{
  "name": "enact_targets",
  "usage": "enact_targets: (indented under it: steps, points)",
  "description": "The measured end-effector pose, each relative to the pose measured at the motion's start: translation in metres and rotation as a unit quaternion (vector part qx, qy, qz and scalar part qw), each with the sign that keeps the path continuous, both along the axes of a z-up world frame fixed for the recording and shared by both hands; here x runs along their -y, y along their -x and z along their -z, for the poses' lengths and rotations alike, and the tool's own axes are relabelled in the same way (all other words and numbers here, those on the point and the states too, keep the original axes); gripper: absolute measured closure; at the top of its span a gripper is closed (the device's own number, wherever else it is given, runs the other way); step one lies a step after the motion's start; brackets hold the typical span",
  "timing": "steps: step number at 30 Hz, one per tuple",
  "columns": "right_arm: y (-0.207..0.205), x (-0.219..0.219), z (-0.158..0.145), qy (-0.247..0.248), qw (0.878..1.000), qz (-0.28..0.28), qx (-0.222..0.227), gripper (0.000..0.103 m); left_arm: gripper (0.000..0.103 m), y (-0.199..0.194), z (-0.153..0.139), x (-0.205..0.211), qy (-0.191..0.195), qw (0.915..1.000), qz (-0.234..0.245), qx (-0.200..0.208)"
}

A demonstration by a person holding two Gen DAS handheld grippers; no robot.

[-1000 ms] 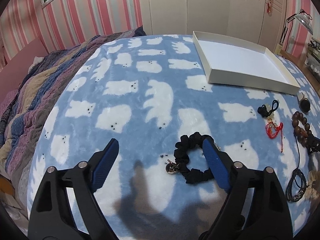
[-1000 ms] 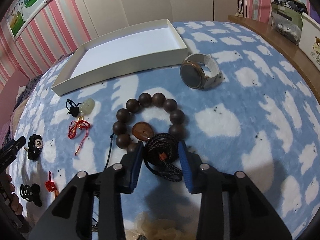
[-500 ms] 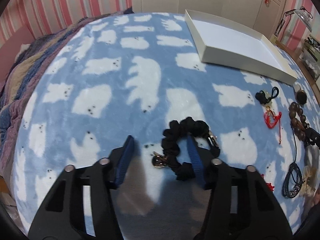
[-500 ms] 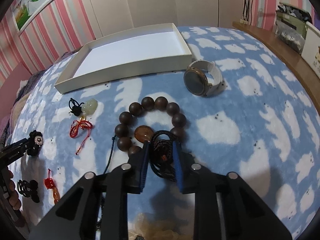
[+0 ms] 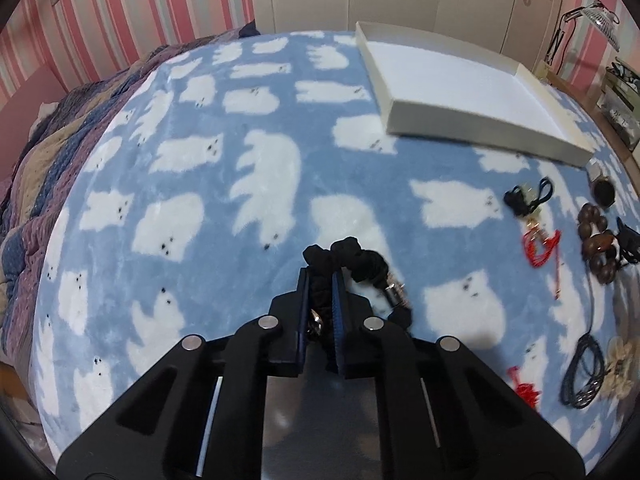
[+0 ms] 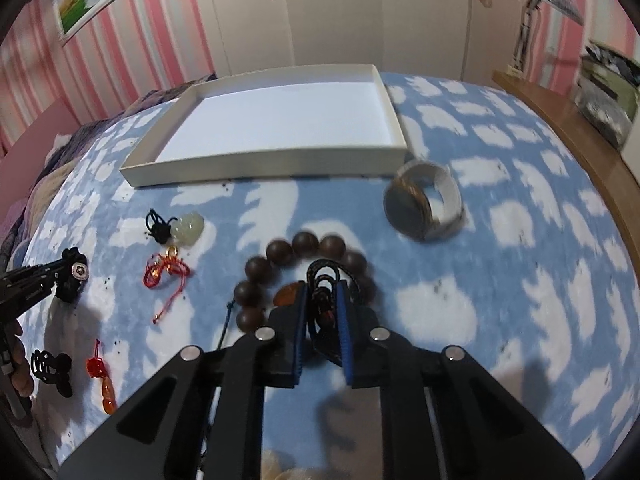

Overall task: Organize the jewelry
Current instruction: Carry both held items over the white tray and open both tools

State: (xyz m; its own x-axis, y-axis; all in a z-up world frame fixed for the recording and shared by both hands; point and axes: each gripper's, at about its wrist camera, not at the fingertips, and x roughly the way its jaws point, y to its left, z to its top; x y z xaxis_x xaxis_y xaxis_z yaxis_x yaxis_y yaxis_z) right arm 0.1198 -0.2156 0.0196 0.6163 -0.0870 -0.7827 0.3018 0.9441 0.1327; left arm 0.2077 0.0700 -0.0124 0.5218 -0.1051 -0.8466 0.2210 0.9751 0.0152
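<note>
Fabric scrunchie (image 5: 352, 262): soft, light; my left gripper (image 5: 319, 280) pinches its band.
Cord bracelet (image 6: 325, 280): limp, light; right gripper (image 6: 322, 292) clamps its loops.

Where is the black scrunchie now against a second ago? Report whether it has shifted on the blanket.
Cannot tell. The left gripper has shut on the black scrunchie, bunching it, but the camera moved too; it lies by the same white bear patch.

The left tool (image 5: 319, 276) has its fingers nearly together, pinching a black scrunchie (image 5: 352, 260). The right tool (image 6: 323, 286) is likewise clamped on a dark braided cord (image 6: 322, 280).
</note>
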Motion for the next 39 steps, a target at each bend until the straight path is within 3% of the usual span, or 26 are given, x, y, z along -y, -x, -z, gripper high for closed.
enact_targets:
  steps: [9,17,24,31,39]
  points:
    - [-0.042,0.011,-0.019,0.000,0.999,-0.042,0.022,0.091,0.095,-0.028,-0.040,0.046,0.011,0.9993,0.032,0.017]
    - [-0.092,0.034,-0.055,0.010,0.998,-0.034,0.056,0.092,0.095,-0.073,-0.087,0.110,0.046,0.9954,0.082,0.015]
    - [-0.173,0.066,-0.056,0.000,0.999,-0.010,0.040,0.092,0.095,-0.156,-0.065,0.173,0.053,0.9942,0.089,-0.027]
    - [-0.250,0.088,-0.036,-0.002,1.000,0.001,0.019,0.092,0.095,-0.224,-0.046,0.221,0.033,0.9960,0.083,-0.004]
    - [-0.295,0.101,-0.023,0.005,1.000,0.003,0.000,0.092,0.095,-0.281,-0.027,0.242,0.021,0.9965,0.080,-0.013]
